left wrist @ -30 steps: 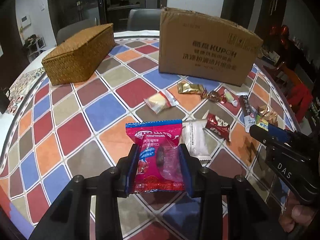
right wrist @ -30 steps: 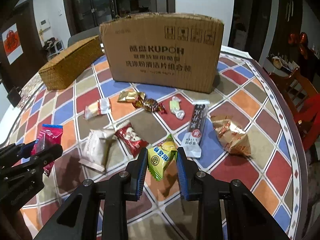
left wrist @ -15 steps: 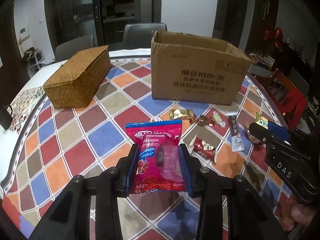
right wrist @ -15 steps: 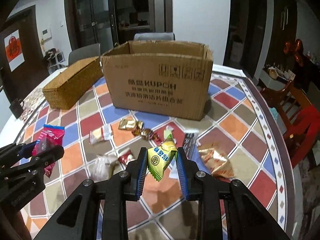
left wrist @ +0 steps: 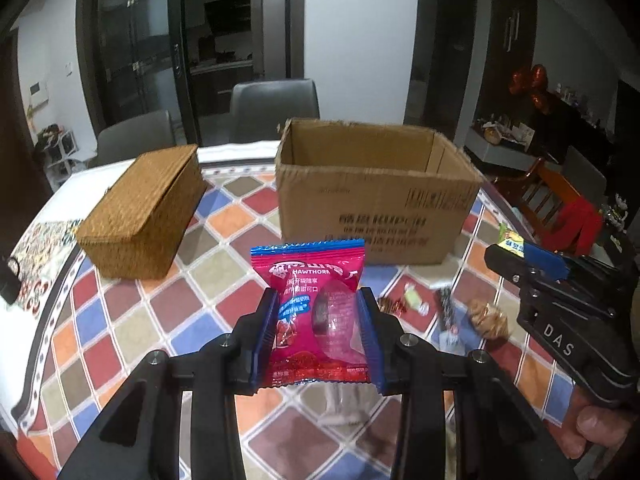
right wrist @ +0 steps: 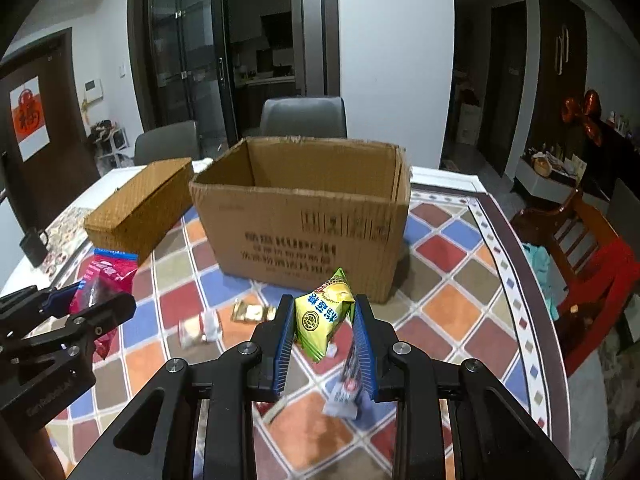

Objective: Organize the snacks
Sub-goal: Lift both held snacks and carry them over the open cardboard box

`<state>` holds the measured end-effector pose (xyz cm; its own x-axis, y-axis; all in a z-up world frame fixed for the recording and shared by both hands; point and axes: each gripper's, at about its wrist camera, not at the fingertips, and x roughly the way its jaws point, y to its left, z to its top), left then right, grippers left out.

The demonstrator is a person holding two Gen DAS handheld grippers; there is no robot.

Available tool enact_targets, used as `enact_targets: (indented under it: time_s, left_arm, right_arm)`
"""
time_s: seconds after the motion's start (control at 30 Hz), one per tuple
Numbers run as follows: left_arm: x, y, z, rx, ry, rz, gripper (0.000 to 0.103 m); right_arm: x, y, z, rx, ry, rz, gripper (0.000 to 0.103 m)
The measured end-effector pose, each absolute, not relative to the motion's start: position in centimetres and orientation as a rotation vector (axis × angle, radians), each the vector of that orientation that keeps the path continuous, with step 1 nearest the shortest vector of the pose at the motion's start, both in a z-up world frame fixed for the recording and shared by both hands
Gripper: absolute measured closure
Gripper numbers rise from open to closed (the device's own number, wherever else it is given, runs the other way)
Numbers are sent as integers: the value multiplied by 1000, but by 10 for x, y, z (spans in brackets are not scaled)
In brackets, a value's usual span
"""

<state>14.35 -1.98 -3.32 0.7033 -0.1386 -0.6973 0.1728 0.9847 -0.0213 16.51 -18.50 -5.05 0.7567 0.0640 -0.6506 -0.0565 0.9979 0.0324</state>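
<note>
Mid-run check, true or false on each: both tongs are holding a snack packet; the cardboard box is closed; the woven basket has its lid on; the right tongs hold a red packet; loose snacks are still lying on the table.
1. Both tongs hold a snack packet. True: the left tongs grip a red packet, the right tongs a yellow-green packet.
2. The cardboard box is closed. False: its top is open.
3. The woven basket has its lid on. True.
4. The right tongs hold a red packet. False: theirs is yellow-green; the red one is in the left tongs.
5. Loose snacks lie on the table. True, in front of the box.
</note>
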Motion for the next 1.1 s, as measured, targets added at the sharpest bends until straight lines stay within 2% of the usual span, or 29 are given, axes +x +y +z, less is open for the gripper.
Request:
enact_targets:
  time_s: [0.57,1.1]
  left_arm:
    - [217,-40,-3,95,695,-220,64]
    - [272,-47,-10,93,687,-225,64]
  right_arm:
    - [223,-197,-16,-21,630,34,73]
    - [274,-204,-24,-15,634,22,73]
